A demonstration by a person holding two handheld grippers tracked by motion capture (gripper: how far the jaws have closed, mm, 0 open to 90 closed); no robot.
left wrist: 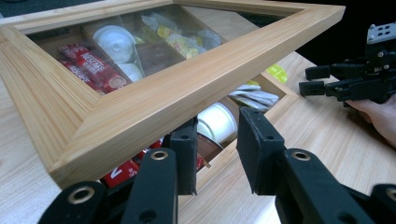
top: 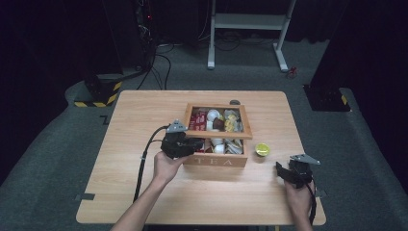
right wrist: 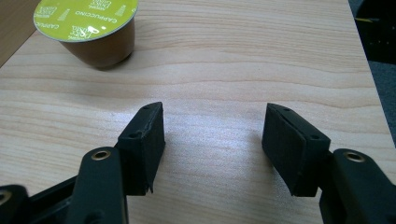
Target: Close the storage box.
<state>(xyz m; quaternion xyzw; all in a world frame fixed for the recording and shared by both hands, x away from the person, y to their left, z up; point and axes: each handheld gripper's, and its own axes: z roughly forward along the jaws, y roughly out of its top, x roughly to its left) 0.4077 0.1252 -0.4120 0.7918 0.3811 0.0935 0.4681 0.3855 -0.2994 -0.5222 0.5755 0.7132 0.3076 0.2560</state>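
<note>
A wooden tea box (top: 215,160) marked TEA stands mid-table. Its glass-paned lid (top: 219,135) is tilted up at the front. In the left gripper view the lid's frame (left wrist: 187,88) rests over the left jaw of my left gripper (left wrist: 218,128), which is open, with a white capsule (left wrist: 217,122) in the box showing between the jaws. From above, my left gripper (top: 192,144) is at the box's front left corner. A brown capsule with a yellow-green top (right wrist: 86,25) stands right of the box (top: 262,149). My right gripper (right wrist: 214,116) is open over bare table (top: 281,171).
Inside the box lie red Nescafe sticks (left wrist: 93,67), white capsules (left wrist: 114,39) and tea bags (left wrist: 254,95). The table's right edge (right wrist: 369,79) is close to my right gripper. A white desk frame (top: 248,21) and cables stand on the floor behind.
</note>
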